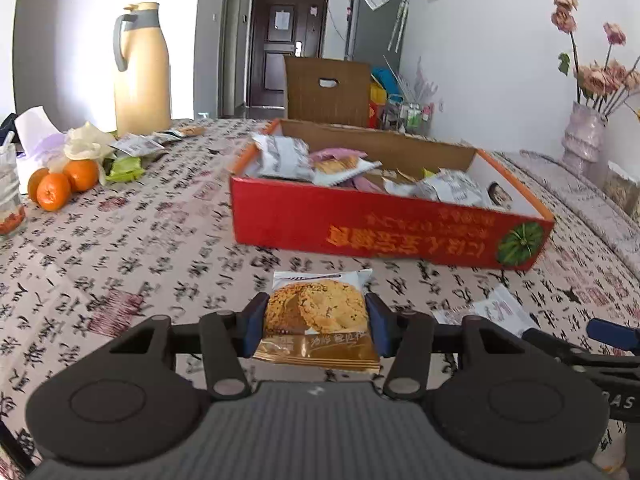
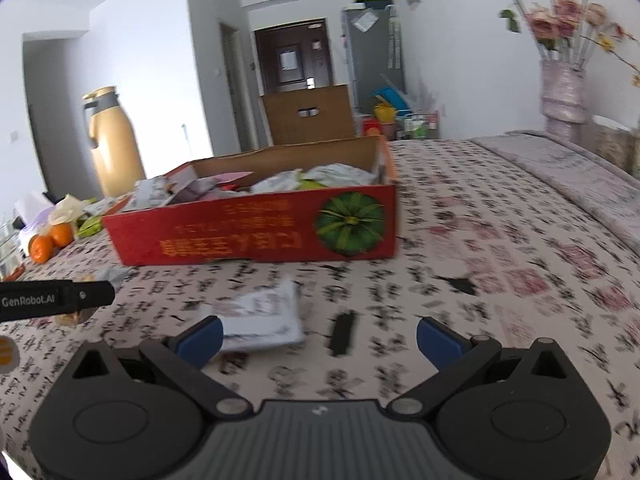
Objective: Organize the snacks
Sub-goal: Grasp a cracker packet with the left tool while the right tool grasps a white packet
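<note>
Left gripper [image 1: 316,320] fingers clamp a biscuit packet [image 1: 316,316] above the calligraphy-print counter [image 1: 140,248], red snack box [image 1: 380,232] beyond; right gripper [image 2: 318,338] fingers spread apart.

White walls [image 1: 480,60] all around, brightly lit from the left. Far down the hallway, a dark brown door [image 1: 286,44] with a paper sheet stuck on. Right of it, a grey refrigerator [image 1: 374,24] topped by a yellow box. In front, a brown chair back [image 1: 326,88] with a handle cutout. Surface draped in a calligraphy-print tablecloth [image 1: 160,240]. By the right wall, a pink vase [image 2: 562,92] of faded roses. At left, a tall beige thermos jug [image 1: 140,68].
</note>
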Motion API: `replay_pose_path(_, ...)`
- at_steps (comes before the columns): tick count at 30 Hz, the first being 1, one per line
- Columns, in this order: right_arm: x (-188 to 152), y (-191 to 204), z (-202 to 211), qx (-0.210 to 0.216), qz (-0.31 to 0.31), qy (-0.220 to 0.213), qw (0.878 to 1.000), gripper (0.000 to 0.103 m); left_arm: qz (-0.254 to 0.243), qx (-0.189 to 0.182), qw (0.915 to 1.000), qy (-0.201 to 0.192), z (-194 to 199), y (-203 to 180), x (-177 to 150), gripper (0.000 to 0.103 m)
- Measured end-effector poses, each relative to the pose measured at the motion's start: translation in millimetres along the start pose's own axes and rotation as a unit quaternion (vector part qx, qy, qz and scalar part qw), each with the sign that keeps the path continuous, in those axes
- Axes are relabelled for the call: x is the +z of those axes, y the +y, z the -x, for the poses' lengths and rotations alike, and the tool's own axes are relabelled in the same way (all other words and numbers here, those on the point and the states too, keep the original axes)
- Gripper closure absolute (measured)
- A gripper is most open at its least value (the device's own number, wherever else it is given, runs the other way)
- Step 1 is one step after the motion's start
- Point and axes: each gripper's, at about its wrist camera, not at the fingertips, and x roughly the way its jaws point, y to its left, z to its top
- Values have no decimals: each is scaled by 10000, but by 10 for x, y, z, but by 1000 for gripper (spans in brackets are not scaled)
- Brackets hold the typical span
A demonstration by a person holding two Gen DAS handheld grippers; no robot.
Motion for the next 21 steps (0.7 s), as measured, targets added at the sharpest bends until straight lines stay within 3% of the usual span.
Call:
replay_pose_path(7, 201, 346, -317, 134, 423, 426, 9981, 0, 128, -32, 9999, -65, 29, 161, 46, 51)
replay_pose_path(13, 254, 485, -650, -45, 534, 992, 9936, 0, 190, -79, 9998, -68, 26, 279, 47, 51)
replay_pose_path(21, 218, 548, -721, -175, 669, 976, 9928, 0, 308, -164, 9994, -17, -21, 401, 35, 51)
